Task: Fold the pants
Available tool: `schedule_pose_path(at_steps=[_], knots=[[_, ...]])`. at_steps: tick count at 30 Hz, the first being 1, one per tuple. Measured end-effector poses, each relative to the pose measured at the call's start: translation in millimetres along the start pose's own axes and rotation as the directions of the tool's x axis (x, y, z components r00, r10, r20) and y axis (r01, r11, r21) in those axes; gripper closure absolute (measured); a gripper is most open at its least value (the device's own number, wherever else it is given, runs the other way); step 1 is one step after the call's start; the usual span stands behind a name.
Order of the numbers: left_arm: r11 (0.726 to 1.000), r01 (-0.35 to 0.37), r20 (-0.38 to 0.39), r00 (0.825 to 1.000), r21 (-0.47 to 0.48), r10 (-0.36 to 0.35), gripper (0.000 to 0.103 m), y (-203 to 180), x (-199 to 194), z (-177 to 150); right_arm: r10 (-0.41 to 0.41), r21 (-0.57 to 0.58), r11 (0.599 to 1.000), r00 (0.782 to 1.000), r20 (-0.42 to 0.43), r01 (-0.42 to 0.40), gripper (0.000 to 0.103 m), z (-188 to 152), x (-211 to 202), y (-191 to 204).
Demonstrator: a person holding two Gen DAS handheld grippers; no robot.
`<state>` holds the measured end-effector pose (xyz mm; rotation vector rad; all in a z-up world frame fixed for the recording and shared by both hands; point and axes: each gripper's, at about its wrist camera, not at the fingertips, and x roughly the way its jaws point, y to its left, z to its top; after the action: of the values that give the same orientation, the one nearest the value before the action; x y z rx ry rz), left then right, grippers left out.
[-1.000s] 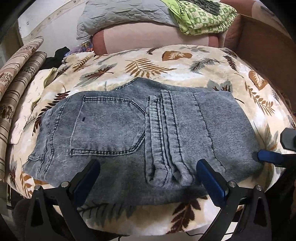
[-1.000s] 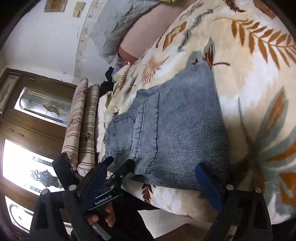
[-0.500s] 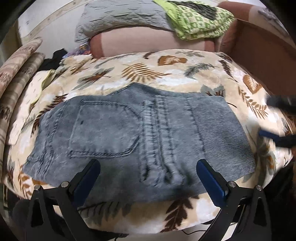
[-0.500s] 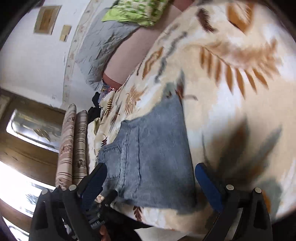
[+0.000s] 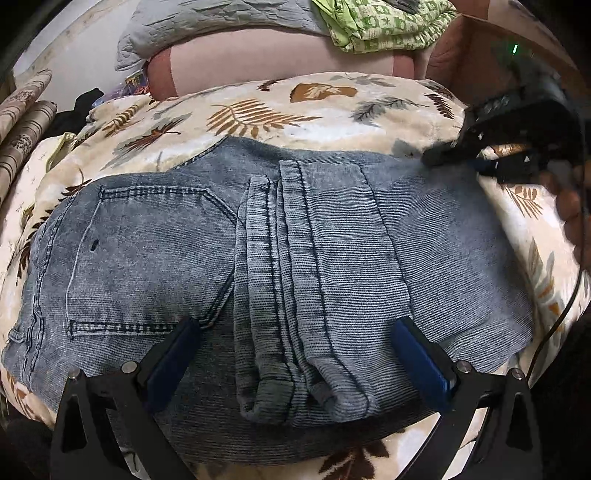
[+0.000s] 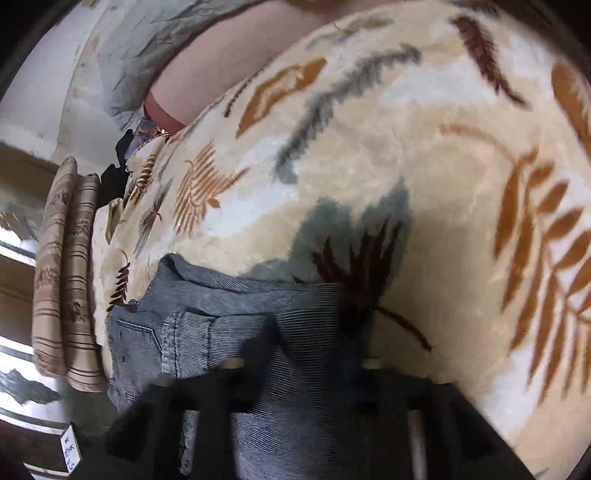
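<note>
The leaf-print blanket (image 5: 258,110) is covering the bed and carrying everything, with a grey quilt (image 5: 207,22) and a green patterned cloth (image 5: 384,22) piled at its far end. Compared with a second ago, the left-wrist view is sitting lower and closer, so the pants (image 5: 258,258) are filling more of it. The right tongs (image 5: 439,157) were then at the right edge of the denim near the front and spread wide; now they are lying at the far right corner of the pants with their fingers drawn together to almost nothing. Blur is hiding whether cloth is pinched between them, so I cannot tell what they are gripping. A hand (image 5: 570,206) is holding them from the right.

The pants are lying flat across the middle of the blanket, folded into a broad rectangle of faded blue-grey ribbed denim. A stitched back pocket (image 5: 147,258) is facing up on the left half, and bunched leg seams (image 5: 277,295) are running front to back down the centre.

The left tongs (image 5: 295,362) are standing wide open over the near edge of the pants, holding nothing.
</note>
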<state>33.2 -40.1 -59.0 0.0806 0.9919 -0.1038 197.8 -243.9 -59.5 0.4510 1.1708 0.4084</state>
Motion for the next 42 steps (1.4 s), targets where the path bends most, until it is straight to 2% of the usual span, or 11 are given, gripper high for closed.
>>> schedule_pose_path(at_steps=[4, 6, 10, 13, 17, 20, 27, 30, 32, 35, 42], knots=[[1.0, -0.007, 0.025, 1.0, 0.003, 0.007, 0.0, -1, 1, -3, -0.121, -0.158, 0.978, 0.987, 0.108, 0.137, 0.086, -9, -17, 27], [1.0, -0.014, 0.019, 1.0, 0.012, 0.014, 0.0, -2, 2, -2, -0.235, -0.188, 0.953, 0.971, 0.046, 0.239, 0.078, -12, 17, 20], [1.0, 0.001, 0.012, 1.0, 0.005, -0.001, 0.0, 3, 1, -3, -0.084, -0.042, 0.995, 0.989, 0.12, 0.09, 0.038, -18, -15, 0], [1.0, -0.006, 0.008, 1.0, -0.001, 0.006, 0.0, 2, 1, -3, -0.056, -0.077, 0.994, 0.978, 0.203, 0.072, 0.037, -39, -57, 12], [1.0, 0.003, -0.004, 1.0, -0.029, -0.003, 0.0, 9, -4, -4, 0.22, -0.05, 0.975, 0.965, 0.139, -0.216, 0.035, -85, -78, 16], [0.998, 0.006, -0.013, 1.0, -0.064, -0.007, 0.0, 16, -10, -4, 0.182, 0.071, 0.981, 0.982, -0.043, -0.179, 0.043, -110, -20, -18], [0.991, 0.001, 0.026, 1.0, -0.131, 0.003, 0.0, 42, -38, -10, 0.311, 0.02, 0.949, 0.947, 0.084, -0.314, 0.023, -115, -77, -1], [0.978, 0.018, 0.057, 0.998, -0.21, -0.006, 0.0, 66, -56, -15, 0.177, 0.021, 0.984, 0.984, -0.033, -0.176, 0.02, -132, -32, -12], [0.966, 0.012, 0.087, 0.996, -0.258, 0.011, 0.0, 84, -68, -20, 0.185, 0.013, 0.983, 0.983, 0.012, -0.185, 0.02, -131, -49, -5], [0.915, -0.003, 0.12, 0.991, -0.402, 0.056, 0.0, 124, -83, -33, 0.257, -0.06, 0.966, 0.96, 0.111, -0.252, 0.02, -126, -78, 17], [0.646, 0.154, 0.167, 0.985, -0.748, -0.041, 0.0, 217, -77, -72, 0.209, -0.059, 0.977, 0.978, 0.02, -0.207, 0.017, -140, -30, 9]])
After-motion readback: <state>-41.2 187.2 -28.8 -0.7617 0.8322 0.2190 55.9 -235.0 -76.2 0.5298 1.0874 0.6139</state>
